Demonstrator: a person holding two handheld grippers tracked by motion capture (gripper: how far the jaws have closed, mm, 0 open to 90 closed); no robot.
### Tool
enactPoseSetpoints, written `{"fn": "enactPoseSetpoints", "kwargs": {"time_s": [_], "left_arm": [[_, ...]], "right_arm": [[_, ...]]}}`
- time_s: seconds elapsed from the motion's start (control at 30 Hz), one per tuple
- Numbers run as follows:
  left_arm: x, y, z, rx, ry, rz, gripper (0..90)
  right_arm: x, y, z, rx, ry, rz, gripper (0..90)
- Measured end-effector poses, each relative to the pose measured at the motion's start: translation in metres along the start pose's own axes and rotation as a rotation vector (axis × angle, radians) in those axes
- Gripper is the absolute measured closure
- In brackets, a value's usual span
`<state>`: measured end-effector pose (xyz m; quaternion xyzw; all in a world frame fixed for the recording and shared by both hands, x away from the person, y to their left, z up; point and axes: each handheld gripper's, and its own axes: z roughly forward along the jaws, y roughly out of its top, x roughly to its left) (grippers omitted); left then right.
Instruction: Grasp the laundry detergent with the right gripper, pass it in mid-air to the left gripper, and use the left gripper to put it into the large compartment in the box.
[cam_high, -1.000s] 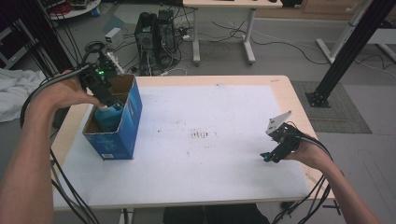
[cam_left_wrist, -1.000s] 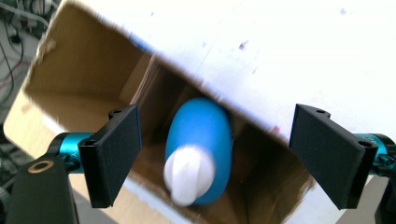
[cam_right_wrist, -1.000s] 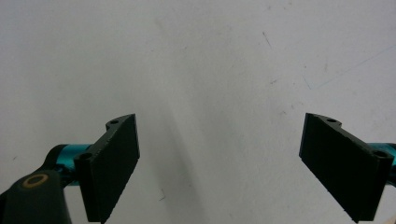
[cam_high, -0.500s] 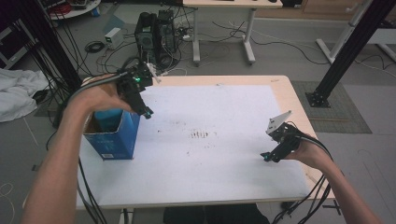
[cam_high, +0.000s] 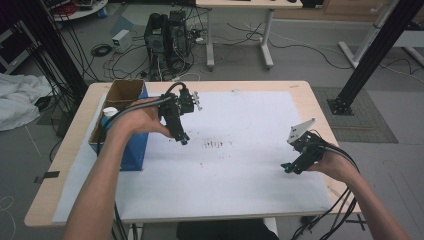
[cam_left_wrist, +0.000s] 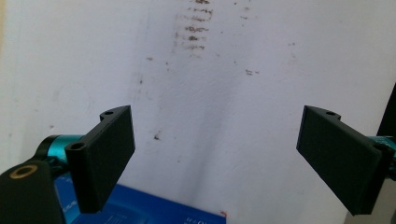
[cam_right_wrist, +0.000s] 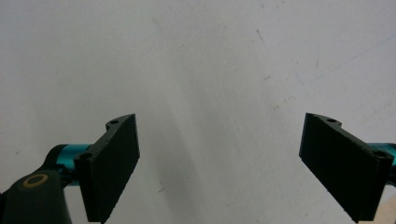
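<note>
Blue box (cam_high: 131, 145) sits behind and left of the left gripper (cam_high: 183, 140), jaws spread wide, nothing between them. A white-capped item (cam_high: 109, 112) seems already dropped inside, hard to tell. Right gripper (cam_high: 287, 168) released, empty over white sheet (cam_high: 250, 170). Placement looks done.

- My counter (cam_high: 305, 95) is pale wood, with a white sheet (cam_high: 250, 175) spread over most of it.
- Dark smudges (cam_high: 214, 145) mark the sheet's middle.
- A blue cardboard box (cam_high: 134, 150) stands open at my left.
</note>
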<state>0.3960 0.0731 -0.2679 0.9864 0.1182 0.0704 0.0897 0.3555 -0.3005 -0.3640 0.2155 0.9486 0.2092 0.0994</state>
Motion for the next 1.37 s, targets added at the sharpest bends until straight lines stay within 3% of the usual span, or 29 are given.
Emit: {"fn": "enactPoseSetpoints", "kwargs": {"time_s": [0.03, 0.2, 0.4, 0.43, 0.47, 0.53, 0.63, 0.67, 0.73, 0.77, 0.87, 0.93, 1.0, 1.1, 1.37], "left_arm": [[-0.002, 0.001, 0.004, -0.004, -0.001, 0.000, 11.5], [-0.010, 0.003, 0.025, 0.006, -0.006, 0.002, 11.5], [-0.013, 0.005, 0.041, 0.014, -0.031, 0.002, 11.5], [-0.014, 0.005, 0.042, 0.015, -0.033, 0.002, 11.5], [-0.014, 0.005, 0.043, 0.017, -0.035, 0.004, 11.5], [-0.014, 0.006, 0.044, 0.015, -0.039, 0.005, 11.5], [-0.014, 0.006, 0.045, 0.014, -0.041, 0.008, 11.5], [-0.014, 0.006, 0.045, 0.015, -0.040, 0.010, 11.5], [-0.014, 0.006, 0.045, 0.017, -0.038, 0.012, 11.5], [-0.015, 0.006, 0.045, 0.016, -0.039, 0.008, 11.5], [-0.015, 0.005, 0.047, 0.018, -0.038, 0.007, 11.5], [-0.016, 0.004, 0.048, 0.021, -0.041, 0.004, 11.5], [-0.017, 0.004, 0.050, 0.019, -0.041, -0.004, 11.5], [-0.018, 0.003, 0.050, 0.017, -0.041, -0.003, 11.5], [-0.018, 0.002, 0.049, 0.005, -0.032, -0.010, 11.5]], "right_arm": [[-0.002, 0.000, 0.001, -0.023, -0.010, -0.036, 11.4], [0.001, 0.000, -0.001, -0.002, -0.005, 0.001, 11.4], [-0.002, 0.002, 0.001, -0.018, -0.014, -0.023, 11.4], [0.000, 0.003, 0.000, -0.006, -0.012, 0.002, 11.4], [-0.002, 0.003, 0.000, -0.018, -0.013, -0.025, 11.4], [-0.003, 0.003, -0.001, -0.018, -0.013, -0.029, 11.4], [0.001, 0.004, -0.002, 0.002, -0.010, 0.019, 11.4], [-0.002, 0.004, -0.001, -0.015, -0.014, -0.017, 11.4], [0.000, 0.004, -0.001, -0.003, -0.012, -0.001, 11.4], [-0.002, 0.004, 0.000, -0.012, -0.015, -0.030, 11.4], [-0.001, 0.005, 0.000, -0.016, -0.019, -0.021, 11.4], [0.001, 0.005, -0.002, 0.009, -0.013, 0.013, 11.4], [0.000, 0.005, -0.001, -0.008, -0.018, -0.007, 11.4], [0.001, 0.007, -0.001, 0.011, 0.003, 0.007, 11.4], [0.002, 0.010, -0.001, 0.001, 0.002, 0.005, 11.4]]}}
